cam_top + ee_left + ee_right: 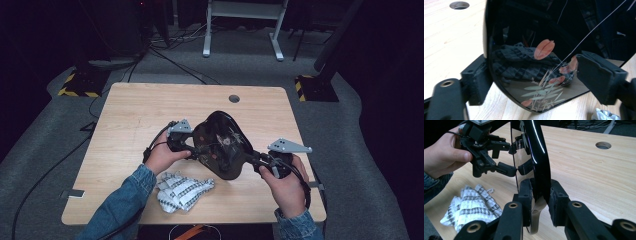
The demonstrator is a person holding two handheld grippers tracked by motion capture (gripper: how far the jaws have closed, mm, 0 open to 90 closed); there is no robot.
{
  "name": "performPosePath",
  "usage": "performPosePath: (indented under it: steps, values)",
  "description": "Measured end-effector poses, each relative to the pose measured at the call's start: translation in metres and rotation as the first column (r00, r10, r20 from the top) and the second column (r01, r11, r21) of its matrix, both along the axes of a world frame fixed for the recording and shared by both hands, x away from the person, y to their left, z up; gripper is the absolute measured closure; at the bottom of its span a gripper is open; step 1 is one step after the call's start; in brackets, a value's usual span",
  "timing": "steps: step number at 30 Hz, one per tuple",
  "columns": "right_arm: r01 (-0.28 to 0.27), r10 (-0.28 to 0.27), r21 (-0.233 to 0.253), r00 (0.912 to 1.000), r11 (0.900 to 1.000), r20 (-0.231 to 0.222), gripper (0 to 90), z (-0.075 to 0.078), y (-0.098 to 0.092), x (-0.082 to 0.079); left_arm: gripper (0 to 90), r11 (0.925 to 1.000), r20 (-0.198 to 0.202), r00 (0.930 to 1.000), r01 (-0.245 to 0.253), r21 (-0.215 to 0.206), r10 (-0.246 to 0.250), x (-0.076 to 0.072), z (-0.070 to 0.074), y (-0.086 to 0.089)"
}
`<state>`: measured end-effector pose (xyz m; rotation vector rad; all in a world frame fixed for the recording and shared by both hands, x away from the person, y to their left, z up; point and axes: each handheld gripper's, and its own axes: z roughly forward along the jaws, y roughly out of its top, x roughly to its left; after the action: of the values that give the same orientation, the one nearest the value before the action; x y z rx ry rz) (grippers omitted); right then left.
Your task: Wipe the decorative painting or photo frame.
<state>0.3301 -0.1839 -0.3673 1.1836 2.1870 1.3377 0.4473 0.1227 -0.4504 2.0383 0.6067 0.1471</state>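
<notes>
Two grippers share one glossy black lacquer tray (222, 145), held above the table (130, 110) at frame centre. Left gripper (192, 150) and right gripper (541, 200) each have their fingers pinching an opposite rim. It looks stiff, light and slippery, likely scratch-prone; firm edge grips suit it. A patterned cloth (182, 191) lies lower left.

a crumpled black-and-white patterned cloth (182, 191) sits near the front edge of the wooden table (130, 115), which has a cable hole (234, 98) at the back
</notes>
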Motion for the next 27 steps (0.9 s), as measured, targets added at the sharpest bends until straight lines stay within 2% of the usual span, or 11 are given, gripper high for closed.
performPosePath:
  steps: [3, 6, 9, 13, 17, 20, 22, 23, 27]
  values:
    - [0.005, -0.005, -0.002, 1.0000, 1.000, 0.001, 75.0, 0.000, 0.001, 0.000, 16.6, 0.9999, -0.005, 0.9999, -0.009, -0.012, 0.009, 0.000, -0.001, 0.000]
    - [0.016, -0.016, -0.008, 0.9998, 1.000, 0.008, 74.2, 0.000, 0.001, 0.000, 20.8, 0.9997, -0.014, 0.9998, -0.015, -0.020, 0.015, -0.001, 0.000, 0.002]
    - [0.030, -0.030, -0.004, 0.9995, 1.000, 0.003, 73.5, -0.001, -0.001, 0.001, 24.8, 0.9996, -0.016, 0.9997, -0.021, -0.020, 0.020, -0.001, 0.002, 0.004]
    - [0.040, -0.040, -0.003, 0.9992, 0.999, 0.006, 73.1, 0.000, 0.000, 0.001, 24.8, 0.9993, -0.022, 0.9991, -0.037, -0.001, 0.037, -0.003, 0.004, 0.004]
    - [0.033, -0.033, -0.017, 0.9994, 0.999, 0.009, 72.4, 0.001, 0.003, 0.003, 25.1, 0.9983, -0.012, 0.9983, -0.058, 0.007, 0.058, -0.003, 0.007, 0.005]
    - [0.032, -0.032, -0.014, 0.9995, 0.999, 0.005, 72.2, 0.002, 0.005, 0.006, 25.2, 0.9975, -0.027, 0.9972, -0.070, 0.006, 0.070, -0.003, 0.008, 0.008]
    - [0.027, -0.027, -0.013, 0.9996, 1.000, 0.008, 72.0, 0.004, 0.006, 0.009, 25.3, 0.9965, -0.020, 0.9964, -0.083, 0.007, 0.083, -0.003, 0.011, 0.010]
    - [0.025, -0.025, -0.014, 0.9996, 1.000, 0.012, 71.9, 0.005, 0.007, 0.010, 25.4, 0.9956, -0.029, 0.9952, -0.094, -0.004, 0.094, -0.003, 0.013, 0.012]
    - [0.009, -0.008, -0.024, 0.9995, 1.000, 0.031, 71.2, 0.013, 0.013, 0.018, 25.6, 0.9912, -0.020, 0.9910, -0.132, -0.007, 0.132, -0.004, 0.021, 0.020]
